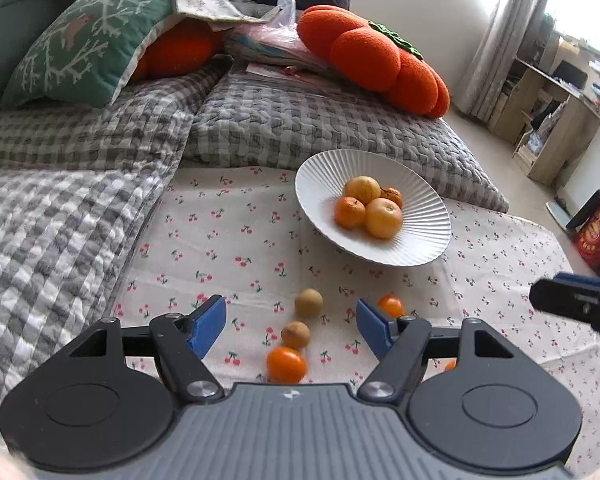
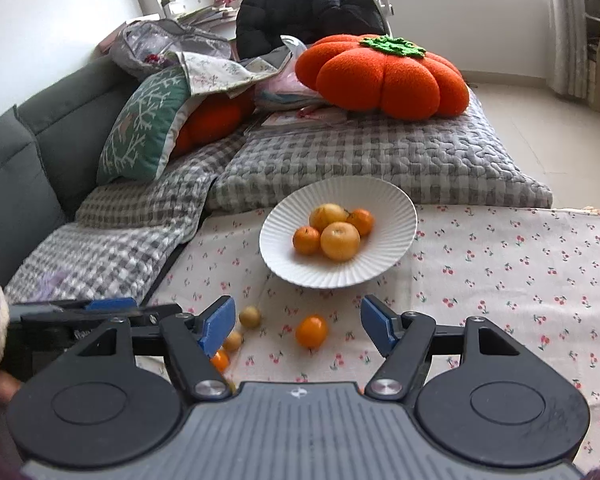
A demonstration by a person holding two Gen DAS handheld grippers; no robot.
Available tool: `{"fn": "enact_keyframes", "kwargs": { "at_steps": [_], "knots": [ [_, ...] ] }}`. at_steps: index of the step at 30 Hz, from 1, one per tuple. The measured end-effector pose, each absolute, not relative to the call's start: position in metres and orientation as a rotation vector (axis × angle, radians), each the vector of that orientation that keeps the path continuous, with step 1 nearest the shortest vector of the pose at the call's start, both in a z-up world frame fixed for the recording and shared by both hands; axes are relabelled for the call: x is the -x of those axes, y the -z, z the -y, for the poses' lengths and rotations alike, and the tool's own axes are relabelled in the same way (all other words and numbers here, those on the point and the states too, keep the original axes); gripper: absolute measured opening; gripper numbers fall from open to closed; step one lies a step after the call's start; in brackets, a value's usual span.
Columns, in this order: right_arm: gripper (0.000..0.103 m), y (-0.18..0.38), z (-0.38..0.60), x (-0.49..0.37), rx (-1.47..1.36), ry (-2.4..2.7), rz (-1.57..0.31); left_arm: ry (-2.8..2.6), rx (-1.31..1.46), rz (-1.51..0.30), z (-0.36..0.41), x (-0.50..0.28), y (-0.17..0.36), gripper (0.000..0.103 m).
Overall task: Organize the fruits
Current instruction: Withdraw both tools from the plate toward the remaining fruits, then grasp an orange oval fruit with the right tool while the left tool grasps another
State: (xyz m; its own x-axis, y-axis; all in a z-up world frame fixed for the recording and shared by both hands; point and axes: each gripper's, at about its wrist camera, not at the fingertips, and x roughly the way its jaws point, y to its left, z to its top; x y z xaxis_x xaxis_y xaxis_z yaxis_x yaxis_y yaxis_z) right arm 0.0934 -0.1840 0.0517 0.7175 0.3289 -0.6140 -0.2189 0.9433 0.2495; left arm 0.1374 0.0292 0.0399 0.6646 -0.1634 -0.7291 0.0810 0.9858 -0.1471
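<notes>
Figure legend. The left tool (image 1: 291, 326) and the right tool (image 2: 298, 326) both stand open above the cherry-print cloth (image 1: 228, 240) covering the bench, with nothing pressed between their blue pads. No fruit is gripped.

Task items: a white ribbed ceramic bowl (image 2: 396, 204) rests on the cloth near the grey checked quilt (image 2: 380, 160) and holds 4 fruits, 2 pale yellow round fruits and 2 small orange citrus. Loose on the cloth, apart from the bowl, lie 2 small tan round fruits (image 1: 309, 302) (image 1: 295, 335) and 2 glossy orange fruits (image 1: 286, 364) (image 2: 311, 331); a further orange sliver shows behind the left tool's linkage, too hidden to identify.

Risks, as judgement: the loose fruits are round and smooth, so an off-centre closing could squirt one sideways across the cloth, possibly off the edge. The tan pair and the nearer orange fruit lie close together; reaching for 1 may nudge its neighbours. The bowl is shallow and its contents heaped, so a fruit dropped from height could bounce out or dislodge another. The 2 tools work near each other and could collide.
</notes>
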Motion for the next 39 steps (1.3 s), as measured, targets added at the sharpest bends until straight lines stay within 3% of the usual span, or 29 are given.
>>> {"fn": "enact_keyframes", "kwargs": {
  "at_steps": [19, 34, 39],
  "knots": [
    [0.071, -0.006, 0.187, -0.094, -0.048, -0.282, -0.872, 0.166, 0.198, -0.987, -0.031, -0.140, 0.015, 0.069],
    [0.058, 0.032, 0.182, -0.114, -0.019, -0.244, -0.988, 0.162, 0.240, -1.019, -0.035, -0.157, 0.043, 0.061],
    [0.051, 0.040, 0.177, -0.118, 0.028, -0.242, -0.999, 0.169, 0.226, -1.024, -0.034, -0.161, 0.051, 0.051]
  ]
}}
